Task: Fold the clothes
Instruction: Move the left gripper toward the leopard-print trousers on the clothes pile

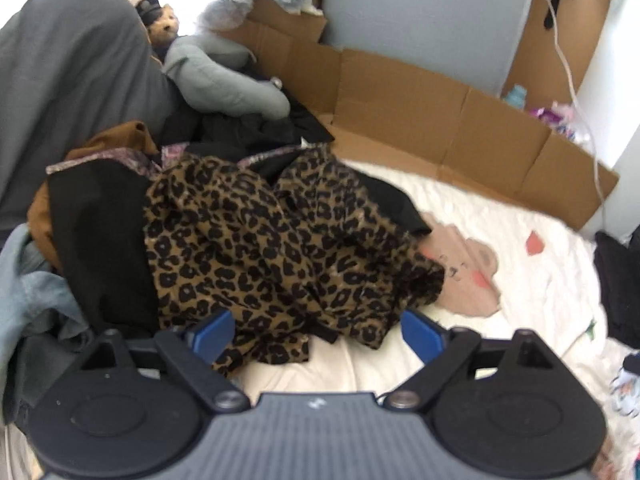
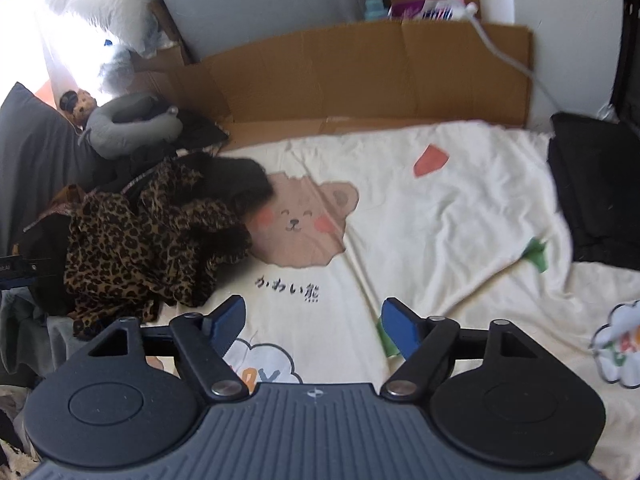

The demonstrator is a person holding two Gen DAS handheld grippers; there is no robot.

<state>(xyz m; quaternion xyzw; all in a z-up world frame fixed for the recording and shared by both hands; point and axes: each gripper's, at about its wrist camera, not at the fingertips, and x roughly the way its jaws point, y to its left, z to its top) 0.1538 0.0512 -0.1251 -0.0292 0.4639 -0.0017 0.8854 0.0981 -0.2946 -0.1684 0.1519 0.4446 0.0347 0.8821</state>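
A crumpled leopard-print garment point(image 1: 260, 240) lies on top of a heap of clothes at the left of a cream bed sheet point(image 1: 520, 264) printed with a bear. My left gripper point(image 1: 318, 330) hovers just over the garment's near edge. Its jaws stand wide apart and leopard cloth lies between the blue pads point(image 1: 216, 330) without being pressed. In the right wrist view the leopard garment point(image 2: 140, 240) is to the left. My right gripper point(image 2: 314, 316) is open over the bare sheet point(image 2: 440, 208), with nothing between its fingers. A black garment point(image 1: 100, 240) lies under the leopard one.
Brown cloth point(image 1: 120, 138) and blue denim point(image 1: 28, 280) sit in the heap. A grey neck pillow point(image 1: 224, 80), a teddy bear point(image 1: 164, 26) and a dark grey pillow point(image 1: 68, 80) lie behind. Cardboard point(image 1: 440, 120) lines the wall. Folded black cloth point(image 2: 592, 188) sits at right. A white cable point(image 2: 500, 52) hangs.
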